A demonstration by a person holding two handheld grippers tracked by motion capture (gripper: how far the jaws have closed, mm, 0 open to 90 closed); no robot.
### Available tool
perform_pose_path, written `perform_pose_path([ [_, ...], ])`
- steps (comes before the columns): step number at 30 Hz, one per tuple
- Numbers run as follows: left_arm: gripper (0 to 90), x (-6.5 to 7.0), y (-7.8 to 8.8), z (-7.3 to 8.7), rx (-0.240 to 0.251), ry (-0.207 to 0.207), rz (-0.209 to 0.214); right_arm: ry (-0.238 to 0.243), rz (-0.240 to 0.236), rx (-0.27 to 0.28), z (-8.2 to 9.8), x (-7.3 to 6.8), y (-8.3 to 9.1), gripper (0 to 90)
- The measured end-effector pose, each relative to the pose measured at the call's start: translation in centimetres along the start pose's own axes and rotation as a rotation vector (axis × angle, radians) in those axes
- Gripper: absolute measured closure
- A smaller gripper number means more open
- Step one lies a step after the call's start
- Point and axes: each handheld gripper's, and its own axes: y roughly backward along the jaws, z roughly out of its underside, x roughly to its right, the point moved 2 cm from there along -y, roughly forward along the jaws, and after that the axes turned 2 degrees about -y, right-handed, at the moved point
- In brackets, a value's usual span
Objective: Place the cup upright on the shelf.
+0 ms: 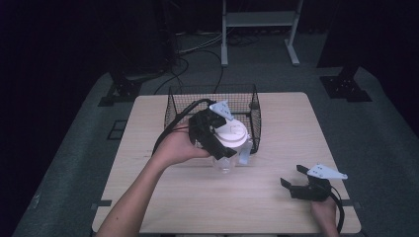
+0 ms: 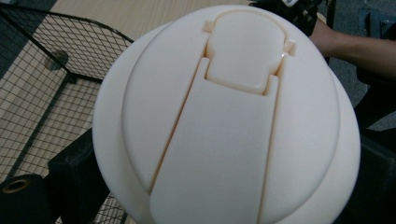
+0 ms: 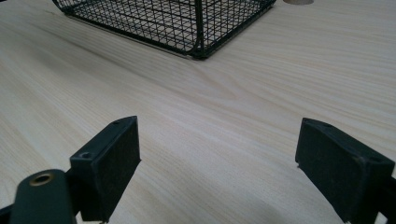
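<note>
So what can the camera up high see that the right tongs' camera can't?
High view alone: the left tongs clamped on a clear cup with a cream lid, held at the basket's front edge, plus the person's forearm and the floor around the table. Right gripper view alone: a close look at the right tongs, wide open with nothing between them, low over the wood. Both share the wooden table and the black wire basket.

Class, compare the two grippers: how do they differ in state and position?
The left gripper is shut on a cup with a cream lid; the right gripper is open and holds nothing. The left sits beside the wire basket; the right rests near the table's front corner. Both have black jaws.
</note>
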Motion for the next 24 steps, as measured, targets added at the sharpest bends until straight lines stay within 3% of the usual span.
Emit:
perform_pose_path([
  [12, 5.5, -3.0, 1.0, -3.3, -0.015, 0.016, -0.016, 0.002, -0.002, 0.007, 0.0, 0.1, 0.0, 12.9],
  [24, 5.5, -5.6, 1.3, -4.2, -0.042, 0.043, -0.043, -0.006, -0.005, 0.008, 0.0, 0.1, 0.1, 12.9],
])
